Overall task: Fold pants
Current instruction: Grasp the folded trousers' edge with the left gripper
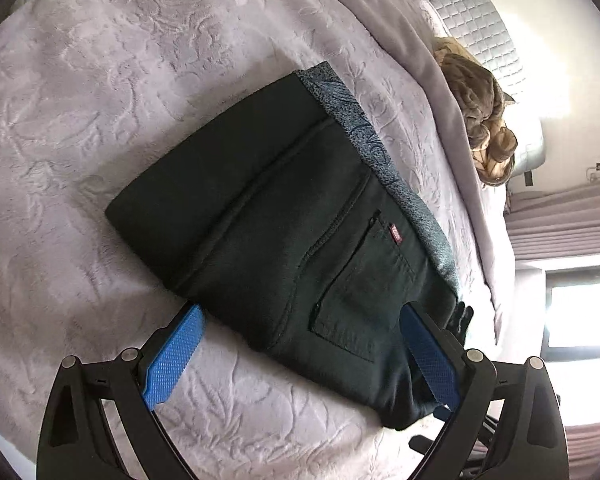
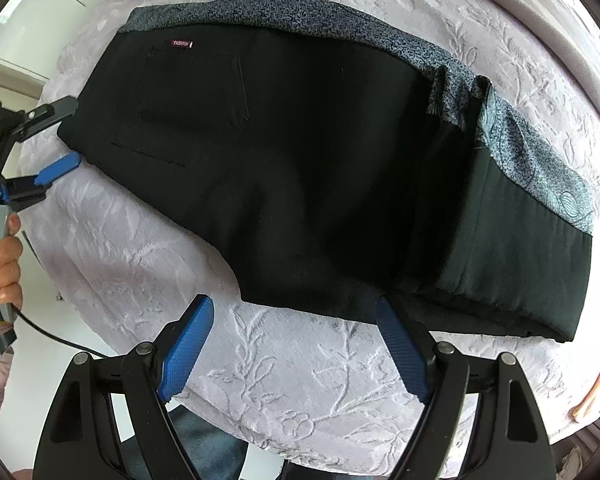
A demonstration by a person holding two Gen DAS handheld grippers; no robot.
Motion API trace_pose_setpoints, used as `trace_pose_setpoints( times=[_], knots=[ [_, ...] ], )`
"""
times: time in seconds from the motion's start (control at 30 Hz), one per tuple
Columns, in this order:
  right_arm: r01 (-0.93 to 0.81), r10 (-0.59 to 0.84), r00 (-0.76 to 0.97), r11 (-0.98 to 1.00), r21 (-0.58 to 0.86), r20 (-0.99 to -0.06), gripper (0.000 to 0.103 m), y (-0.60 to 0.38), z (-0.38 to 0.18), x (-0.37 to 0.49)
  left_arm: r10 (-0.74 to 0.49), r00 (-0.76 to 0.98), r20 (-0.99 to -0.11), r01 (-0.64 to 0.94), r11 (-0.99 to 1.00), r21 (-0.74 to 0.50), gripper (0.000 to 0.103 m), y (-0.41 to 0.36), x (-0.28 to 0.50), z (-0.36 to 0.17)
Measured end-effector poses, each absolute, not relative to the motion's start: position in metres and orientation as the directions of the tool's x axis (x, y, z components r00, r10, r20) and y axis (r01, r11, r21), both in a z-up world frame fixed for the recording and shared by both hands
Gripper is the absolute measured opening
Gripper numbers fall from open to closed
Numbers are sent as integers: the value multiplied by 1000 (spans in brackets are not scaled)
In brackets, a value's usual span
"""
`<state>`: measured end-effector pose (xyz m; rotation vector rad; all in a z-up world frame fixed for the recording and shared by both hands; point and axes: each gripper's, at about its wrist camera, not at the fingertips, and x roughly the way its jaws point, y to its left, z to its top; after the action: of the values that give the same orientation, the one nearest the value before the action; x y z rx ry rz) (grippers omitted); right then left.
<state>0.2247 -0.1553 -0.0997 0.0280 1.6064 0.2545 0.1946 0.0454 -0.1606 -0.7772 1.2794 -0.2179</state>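
Pants [image 1: 276, 216] lie folded into a dark bundle on the bed [image 1: 100, 100], stacked on a blue-grey patterned garment [image 1: 340, 100] whose edge peeks out on the far side. The left tool [image 1: 300, 344] sits at the waist end with its blue pads spread wide: one pad on the bedspread just beside the cloth, the other against the pocket corner, nothing pinched between them. The right tool [image 2: 294, 332] is spread wide too, its far pad touching the near folded edge, the other over bare bedspread. From the right view, the left tool [image 2: 66, 132] shows off to the left, straddling the waist corner.

The fabric looks like thick denim, soft but with some body, so it should hold a crease yet sag if lifted by one point. Layers may slide over each other. The best hold is likely the stacked edge at the waist corner and the near fold, pinching all the layers together.
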Motion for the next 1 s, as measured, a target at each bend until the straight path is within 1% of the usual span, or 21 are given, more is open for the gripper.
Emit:
trace_pose_setpoints(
  times=[0.17,0.27,0.33,0.4,0.47,0.5,0.57,0.63,0.67,0.73,0.77,0.8,0.83,0.9,1.0],
  knots=[
    [-144,168,-61,974,176,-984,86,-155,-103,224,-554,310,-773,-299,715,-632,98,49,197,-177],
    [-149,169,-62,973,176,-984,86,-158,-103,225,-532,316,-786,-309,725,-615,98,47,200,-180],
    [-149,173,-59,972,180,-983,86,-158,-102,225,-509,336,-793,-295,742,-602,97,42,202,-168],
    [-147,184,-49,971,189,-982,86,-160,-99,226,-519,397,-757,-246,734,-633,97,38,200,-146],
    [-144,207,-25,967,208,-978,86,-165,-93,228,-542,454,-707,-160,731,-663,98,33,200,-124],
    [-143,221,-10,965,221,-975,86,-167,-89,230,-537,458,-709,-138,745,-653,98,29,202,-121],
    [-142,247,16,960,242,-969,86,-171,-83,234,-497,422,-759,-147,788,-598,98,23,210,-131],
    [-145,266,35,955,259,-963,86,-174,-78,239,-458,351,-817,-199,816,-543,97,24,216,-157],
    [-147,268,40,954,259,-963,86,-174,-77,242,-433,322,-842,-227,828,-513,92,23,218,-168],
    [-151,266,53,955,256,-962,86,-177,-73,251,-380,291,-878,-269,848,-456,68,26,218,-181],
    [-155,269,63,954,257,-961,86,-178,-70,256,-364,297,-883,-280,850,-445,64,28,217,-181],
    [-159,272,73,953,258,-960,86,-177,-66,257,-353,314,-881,-286,850,-442,53,29,216,-179],
    [-166,275,85,952,259,-958,86,-179,-62,264,-338,329,-882,-277,858,-432,46,29,213,-174],
    [-174,290,105,947,270,-951,86,-180,-54,277,-273,354,-895,-217,906,-363,41,18,210,-161],
    [-160,349,117,931,329,-930,86,-178,-40,306,-82,425,-901,-76,989,-126,39,-20,204,-137]
  ],
)
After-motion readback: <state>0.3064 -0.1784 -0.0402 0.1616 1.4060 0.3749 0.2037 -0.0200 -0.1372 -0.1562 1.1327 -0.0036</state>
